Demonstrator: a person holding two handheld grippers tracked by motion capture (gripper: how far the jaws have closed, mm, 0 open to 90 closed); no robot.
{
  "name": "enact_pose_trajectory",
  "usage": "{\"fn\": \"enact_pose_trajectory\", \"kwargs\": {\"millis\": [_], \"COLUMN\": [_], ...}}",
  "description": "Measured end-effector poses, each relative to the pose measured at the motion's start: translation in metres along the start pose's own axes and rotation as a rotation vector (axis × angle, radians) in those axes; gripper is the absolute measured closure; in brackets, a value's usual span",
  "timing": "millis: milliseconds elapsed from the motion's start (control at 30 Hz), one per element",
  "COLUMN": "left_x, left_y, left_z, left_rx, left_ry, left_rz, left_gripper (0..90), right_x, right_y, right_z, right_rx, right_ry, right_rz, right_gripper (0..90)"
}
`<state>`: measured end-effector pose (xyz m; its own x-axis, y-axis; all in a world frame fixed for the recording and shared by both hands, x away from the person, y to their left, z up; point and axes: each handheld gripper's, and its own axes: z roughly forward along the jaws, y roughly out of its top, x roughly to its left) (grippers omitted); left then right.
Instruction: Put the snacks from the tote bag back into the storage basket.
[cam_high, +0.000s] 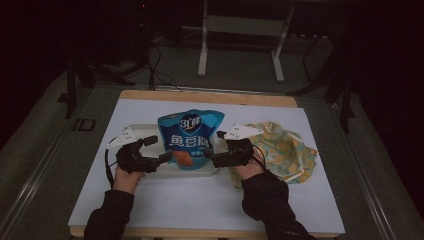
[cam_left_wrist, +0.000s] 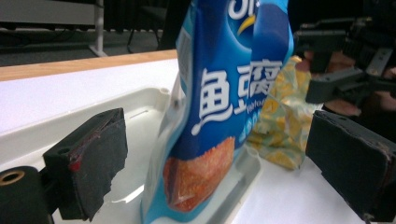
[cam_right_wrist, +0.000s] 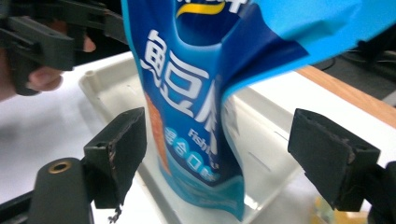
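Observation:
A blue snack pouch (cam_high: 190, 137) with white lettering stands upright in a shallow white tray (cam_high: 134, 129). My left gripper (cam_high: 157, 149) is at the pouch's left edge and my right gripper (cam_high: 214, 146) at its right edge. In the left gripper view the pouch (cam_left_wrist: 219, 102) rises between the open jaws of my left gripper (cam_left_wrist: 219, 158), with a gap on each side. In the right gripper view the pouch (cam_right_wrist: 196, 116) stands between the jaws of my right gripper (cam_right_wrist: 224, 156). It is close to the left pad (cam_right_wrist: 119, 154) and well apart from the right one.
A crumpled yellow and teal patterned cloth (cam_high: 280, 147) lies right of the tray, behind my right hand. A white sheet (cam_high: 200, 200) covers the wooden table (cam_high: 210, 96). A metal frame (cam_high: 240, 30) stands on the floor beyond the table.

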<state>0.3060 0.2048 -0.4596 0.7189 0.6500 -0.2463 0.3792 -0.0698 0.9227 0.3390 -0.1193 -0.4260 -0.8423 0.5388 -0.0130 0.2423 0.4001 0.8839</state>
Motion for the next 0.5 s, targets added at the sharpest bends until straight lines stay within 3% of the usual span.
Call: {"fn": "enact_pose_trajectory", "kwargs": {"millis": [333, 500], "left_x": [-0.007, -0.01], "left_y": [-0.006, -0.008], "left_z": [-0.007, -0.012], "left_rx": [-0.009, -0.006], "left_ry": [-0.033, -0.023], "left_rz": [-0.038, -0.027], "left_gripper": [2.5, 2.5], "right_x": [-0.002, -0.002], "right_y": [-0.006, -0.011], "right_z": [-0.016, -0.028], "right_rx": [-0.01, -0.015], "right_ry": [-0.014, -0.018], "right_rz": [-0.013, -0.016], "right_gripper": [16.4, 16.6]}}
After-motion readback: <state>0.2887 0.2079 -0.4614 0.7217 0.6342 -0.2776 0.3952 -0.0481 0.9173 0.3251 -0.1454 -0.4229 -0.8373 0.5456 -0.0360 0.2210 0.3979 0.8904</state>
